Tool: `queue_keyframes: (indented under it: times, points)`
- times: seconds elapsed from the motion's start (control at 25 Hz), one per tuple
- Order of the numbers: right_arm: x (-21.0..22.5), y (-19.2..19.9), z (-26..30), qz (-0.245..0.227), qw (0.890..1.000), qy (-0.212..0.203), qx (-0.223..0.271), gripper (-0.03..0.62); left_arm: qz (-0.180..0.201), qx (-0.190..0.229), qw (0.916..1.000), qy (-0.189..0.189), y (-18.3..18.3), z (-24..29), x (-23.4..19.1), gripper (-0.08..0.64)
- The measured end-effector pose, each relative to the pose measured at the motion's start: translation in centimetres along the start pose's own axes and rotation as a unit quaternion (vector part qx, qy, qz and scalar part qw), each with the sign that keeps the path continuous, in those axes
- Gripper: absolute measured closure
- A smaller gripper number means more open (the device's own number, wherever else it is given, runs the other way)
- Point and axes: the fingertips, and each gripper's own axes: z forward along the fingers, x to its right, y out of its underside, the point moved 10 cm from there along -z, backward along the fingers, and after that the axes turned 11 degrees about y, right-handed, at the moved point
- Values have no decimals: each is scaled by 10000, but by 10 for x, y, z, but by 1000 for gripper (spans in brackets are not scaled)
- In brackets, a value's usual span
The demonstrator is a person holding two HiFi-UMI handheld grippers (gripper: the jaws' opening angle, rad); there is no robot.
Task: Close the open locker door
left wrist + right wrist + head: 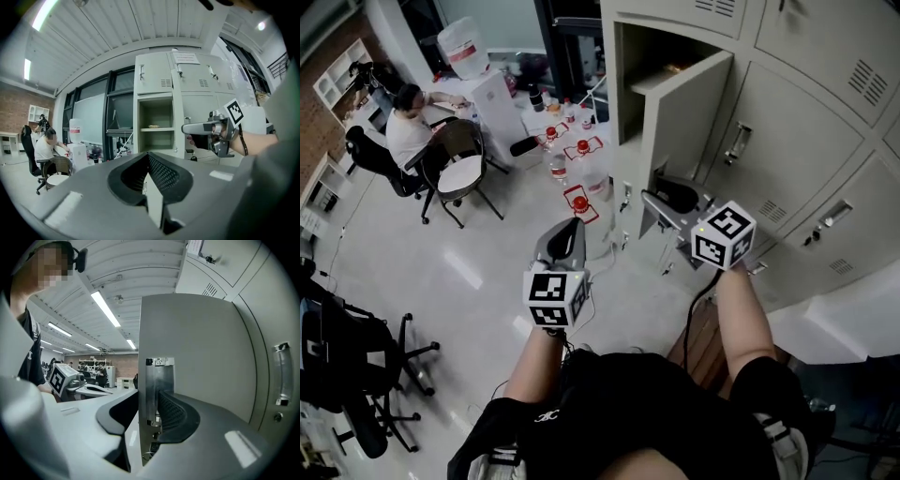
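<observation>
Two tongs are up in front of a bank of grey lockers (811,112), one in each of the person's hands. The locker door (689,117) stands swung out from its compartment (628,66), roughly square to the locker fronts, its free edge pointing toward the person.

The right tongs (149,393) straddle that free edge low on the door. In the right gripper view the ribbed right pad lies against the metal latch plate (158,380) and the left pad meets the door's other face, so the jaws are partly closed and grip the door's edge. The marker cube (724,234) sits just behind them, above the right forearm. A closed neighbouring door with a chrome handle (281,373) shows just beyond.

The left tongs (572,228) are held well apart from the lockers, over the pale floor (478,272) and pointing forward. Their jaws are pressed together with nothing between them.

Several clear water bottles with red caps (581,150) stand on the floor beside the open locker. Farther back a seated person (405,131) leans at a bench, near a white water dispenser (492,98). A black office chair (356,375) stands at the left.
</observation>
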Motion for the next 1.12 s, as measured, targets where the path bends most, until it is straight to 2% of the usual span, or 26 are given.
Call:
queue_keyframes:
  times: [0.24, 0.32, 0.48, 0.8, 1.12]
  points:
    - [2, -1, 35, 70, 9998, -144, 70, 453, -80, -72, 9994, -338, 8, -4, -21, 558]
    - [2, -2, 49, 130, 9997, -171, 61, 476, -90, -47, 9991, -423, 8, -2, -32, 558]
    - [5, -5, 75, 183, 9998, 6, 38, 480, -86, 30, 9988, -476, 8, 7, -50, 560]
    - [12, -10, 127, 412, 9963, 754, 3, 504, -82, 154, 9991, -375, 1, 36, -91, 560]
    - [32, -14, 175, 378, 9850, 1684, -29, 538, -66, 194, 9995, -229, -4, 68, -136, 560]
